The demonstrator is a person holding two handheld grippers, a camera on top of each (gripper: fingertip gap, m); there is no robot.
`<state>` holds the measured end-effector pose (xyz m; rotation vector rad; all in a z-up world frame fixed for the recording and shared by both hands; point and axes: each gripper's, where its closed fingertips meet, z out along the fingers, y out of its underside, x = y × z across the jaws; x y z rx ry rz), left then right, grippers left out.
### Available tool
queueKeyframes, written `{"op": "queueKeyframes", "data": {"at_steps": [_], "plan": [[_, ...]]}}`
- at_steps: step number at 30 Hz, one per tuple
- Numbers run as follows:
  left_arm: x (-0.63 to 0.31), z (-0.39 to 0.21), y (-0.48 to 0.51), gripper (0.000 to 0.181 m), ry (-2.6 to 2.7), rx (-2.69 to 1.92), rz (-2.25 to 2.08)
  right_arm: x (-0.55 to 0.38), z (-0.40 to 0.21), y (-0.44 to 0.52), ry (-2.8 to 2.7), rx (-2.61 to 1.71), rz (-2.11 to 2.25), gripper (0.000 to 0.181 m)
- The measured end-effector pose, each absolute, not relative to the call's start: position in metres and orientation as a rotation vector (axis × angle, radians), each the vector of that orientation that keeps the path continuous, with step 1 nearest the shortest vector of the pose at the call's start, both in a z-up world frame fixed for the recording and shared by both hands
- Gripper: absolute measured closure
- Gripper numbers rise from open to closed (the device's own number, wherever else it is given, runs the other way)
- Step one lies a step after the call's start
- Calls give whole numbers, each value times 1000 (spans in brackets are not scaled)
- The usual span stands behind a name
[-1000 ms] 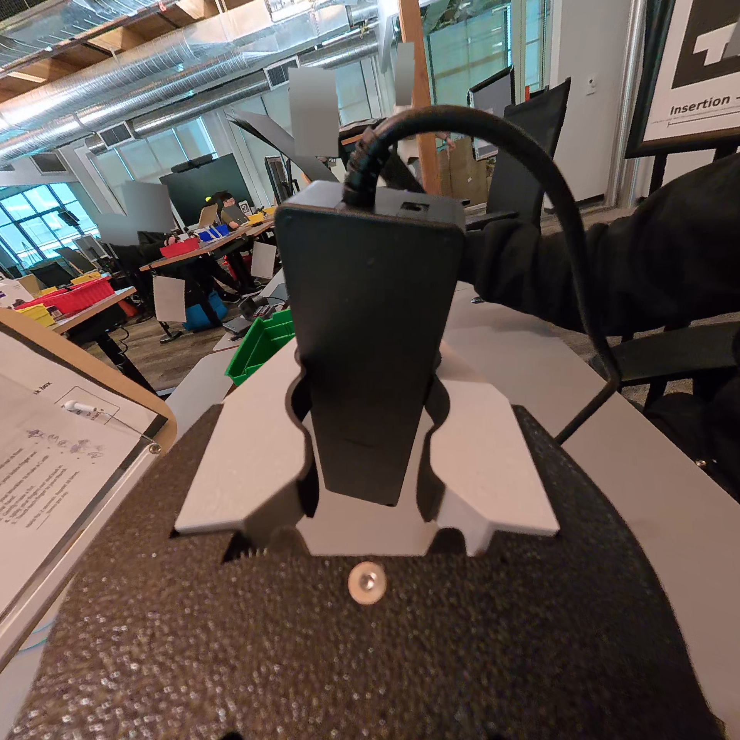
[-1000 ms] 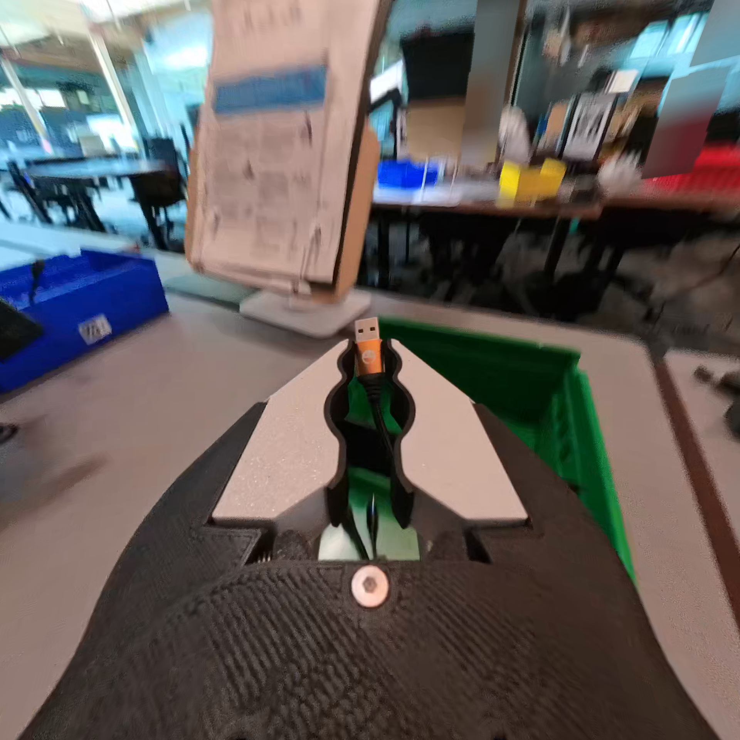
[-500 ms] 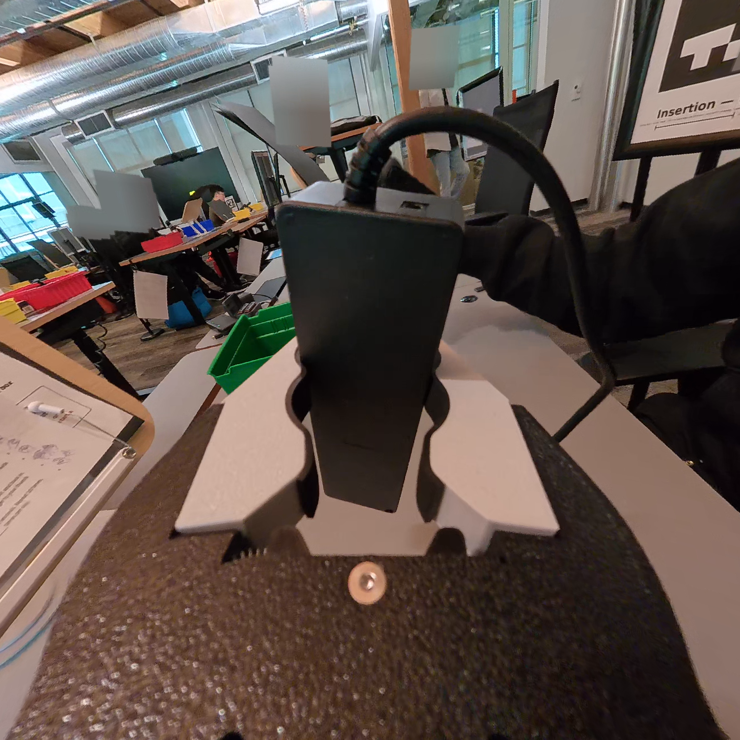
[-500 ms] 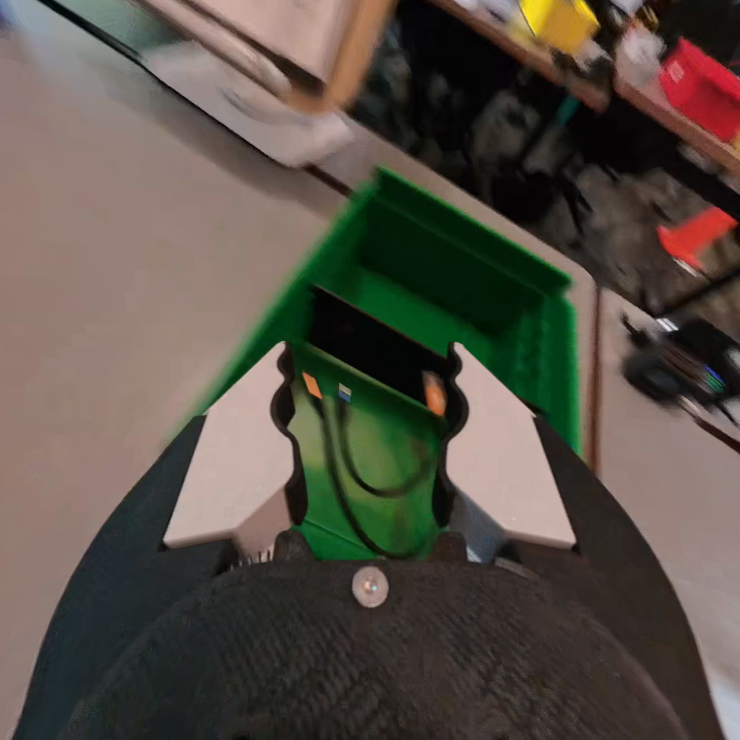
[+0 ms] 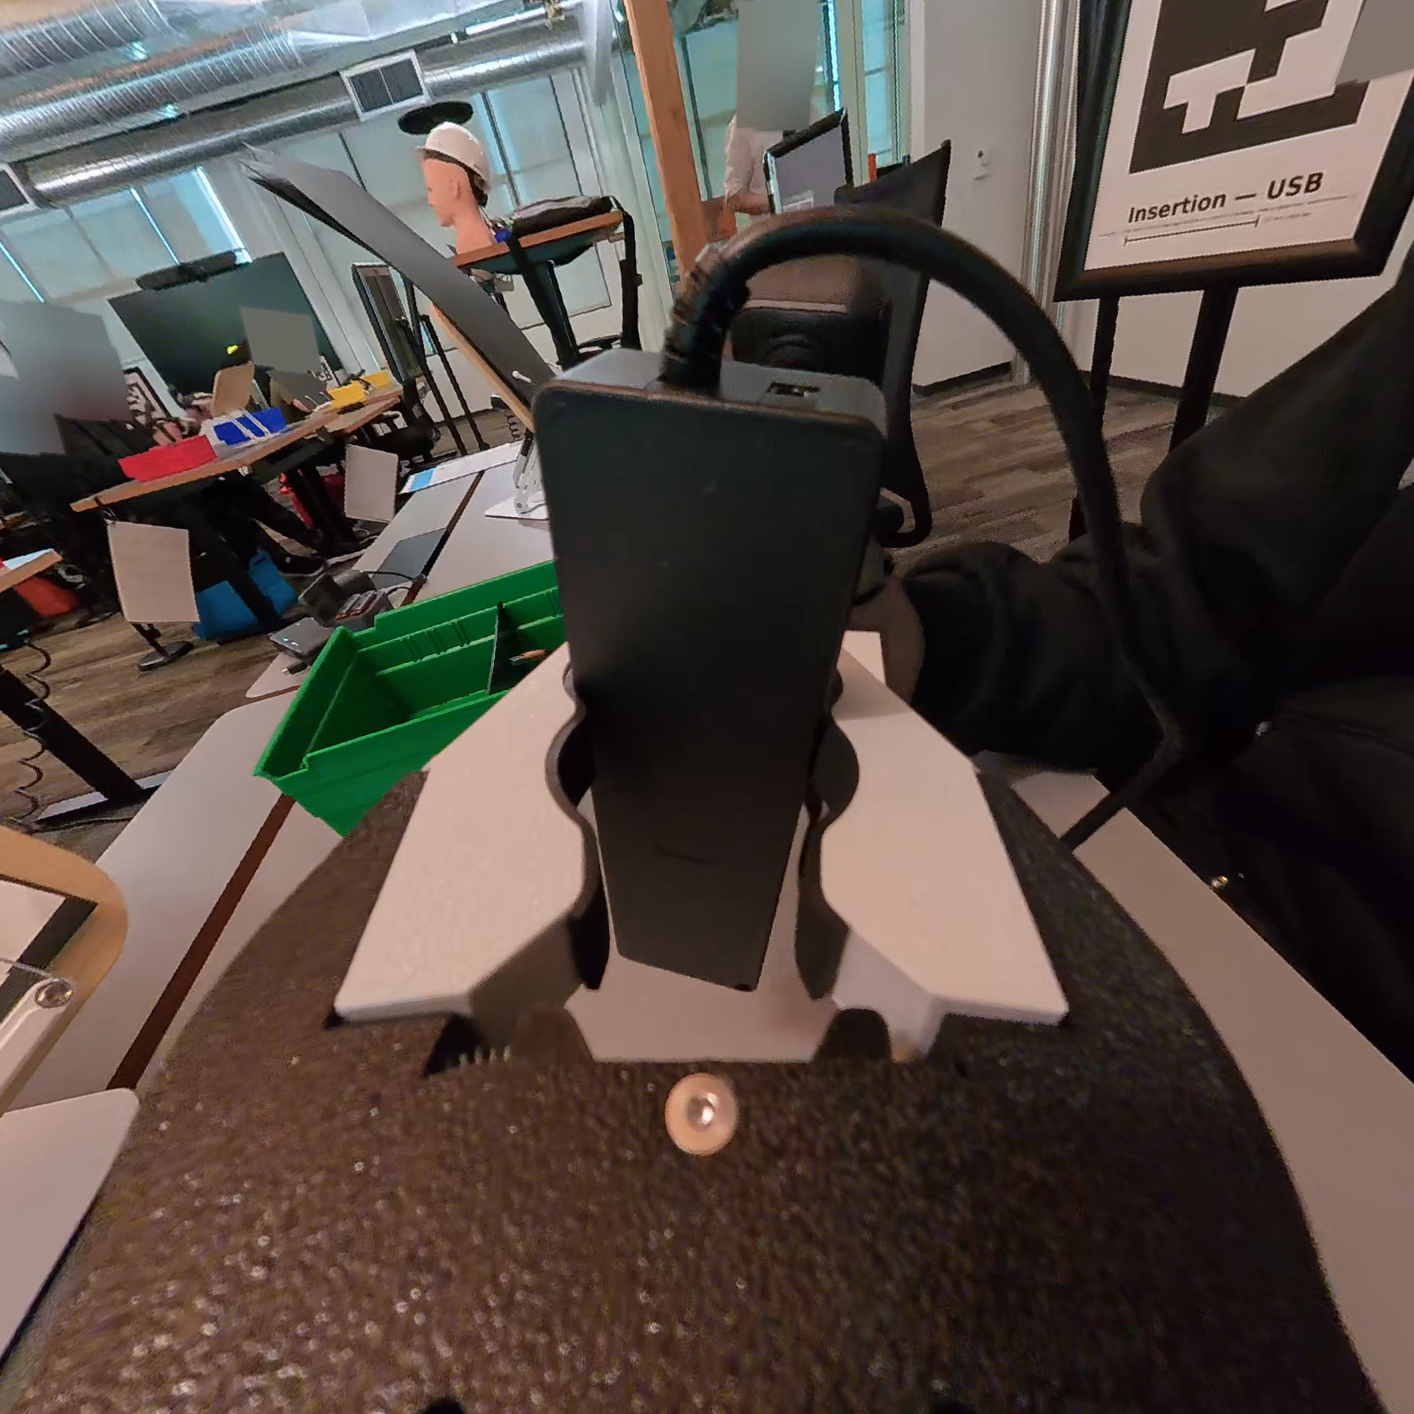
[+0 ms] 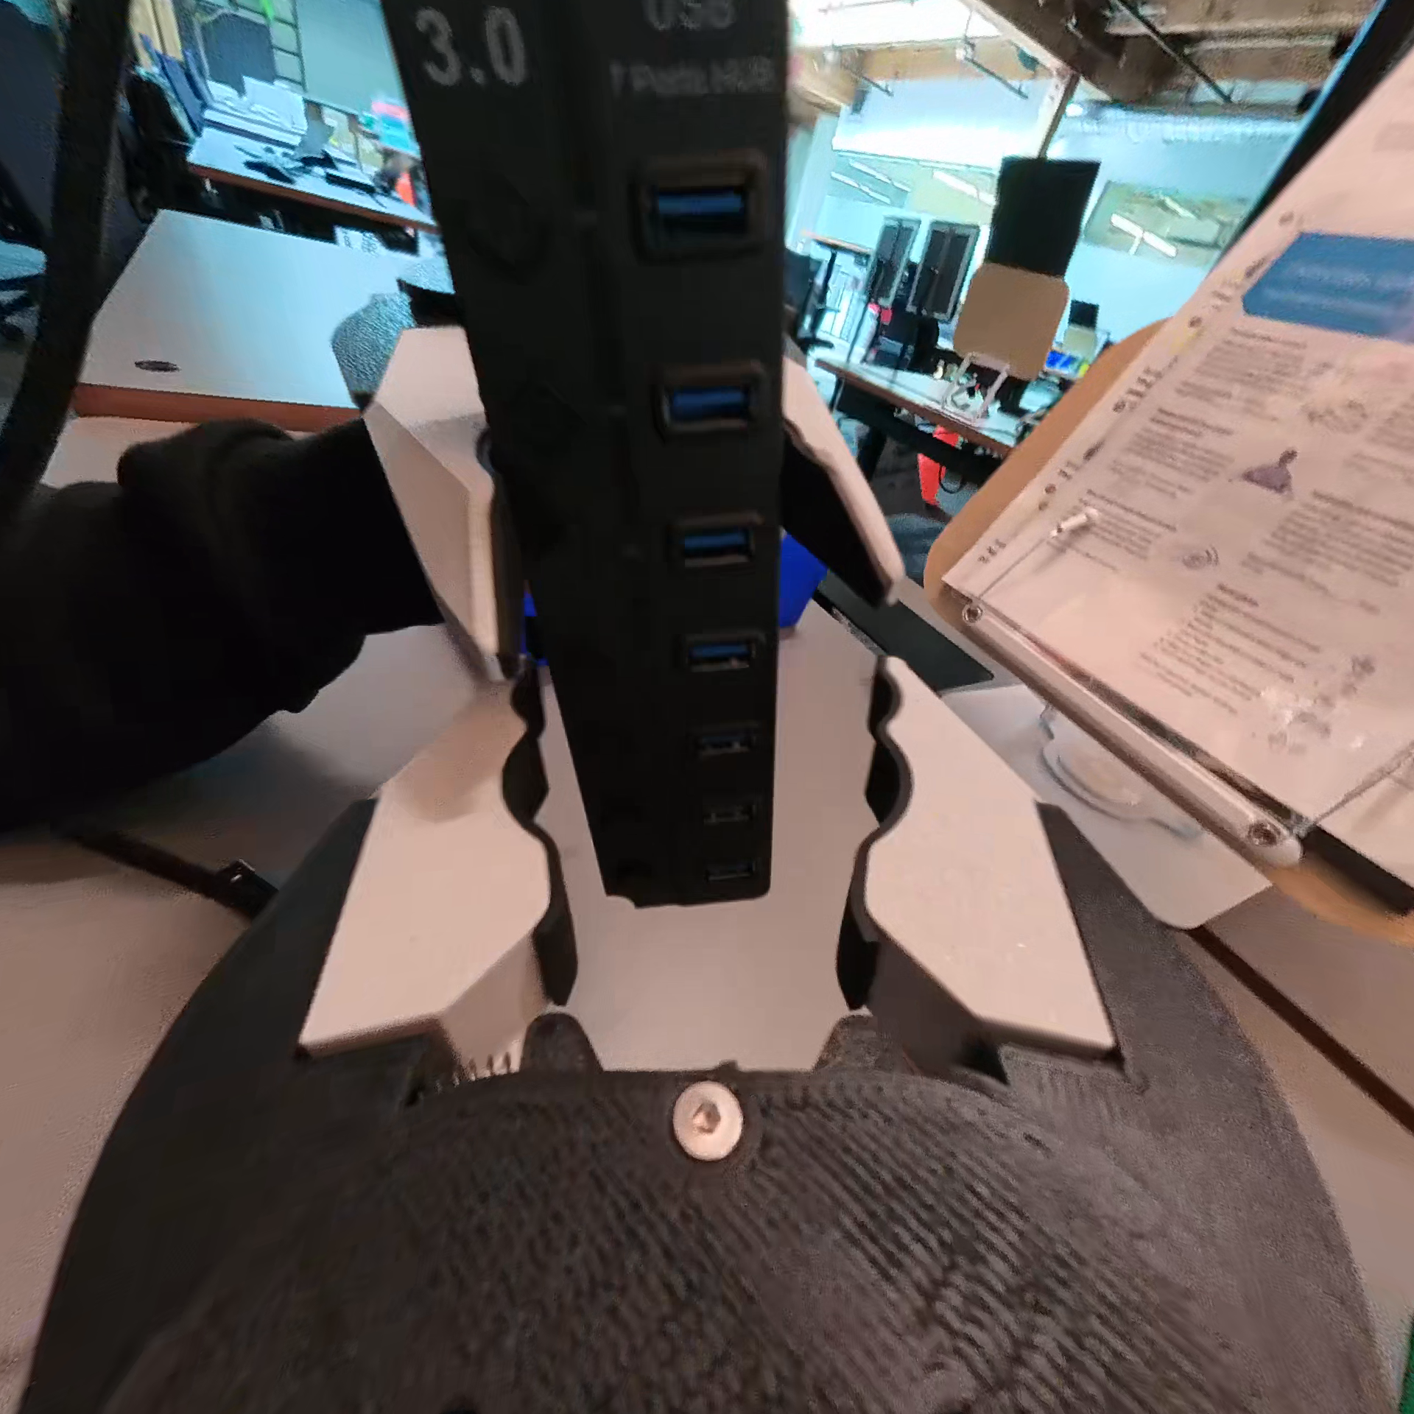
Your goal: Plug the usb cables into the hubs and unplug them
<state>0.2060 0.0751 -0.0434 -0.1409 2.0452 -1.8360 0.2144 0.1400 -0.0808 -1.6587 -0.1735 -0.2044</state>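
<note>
**One hub pinched on the left, my right fingers spread around its lower end**

One black USB hub (image 5: 704, 673) stood upright in the middle of my left wrist view, its plain back toward that camera, pinched between the pale fingers of my left gripper (image 5: 700, 773). A thick black cable (image 5: 1018, 321) rose from the hub's top end and arched over to the right of the frame, dropping down toward the grey table (image 5: 1255, 964).

In my right wrist view I saw the hub's port side (image 6: 658, 535), a column of blue-lined sockets running down the centre of the frame. My right gripper (image 6: 708, 811) was spread wide, the hub's lower end hanging between its fingers with a gap on each side. Higher in that frame my left gripper's fingers (image 6: 451, 520) clamped the hub from both sides, with a black sleeve (image 6: 191, 597) at middle left.

Left of centre in my left wrist view sat a green bin (image 5: 382, 719) with dividers on the table. A clipboard of printed sheets (image 6: 1224, 535) leaned at the right edge of my right wrist view. A framed sign (image 5: 1239, 138) stood upper right in the left wrist view.
</note>
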Motion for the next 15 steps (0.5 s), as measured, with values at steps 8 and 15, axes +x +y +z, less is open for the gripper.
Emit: {"op": "queueKeyframes", "data": {"at_steps": [8, 15], "plan": [[212, -53, 68, 125, 2078, -160, -1750, 210, -87, 147, -225, -1647, -258, 129], [228, -47, 84, 94, 2005, -267, -1464, 238, -62, 128, -52, -1501, -202, 129]]}}
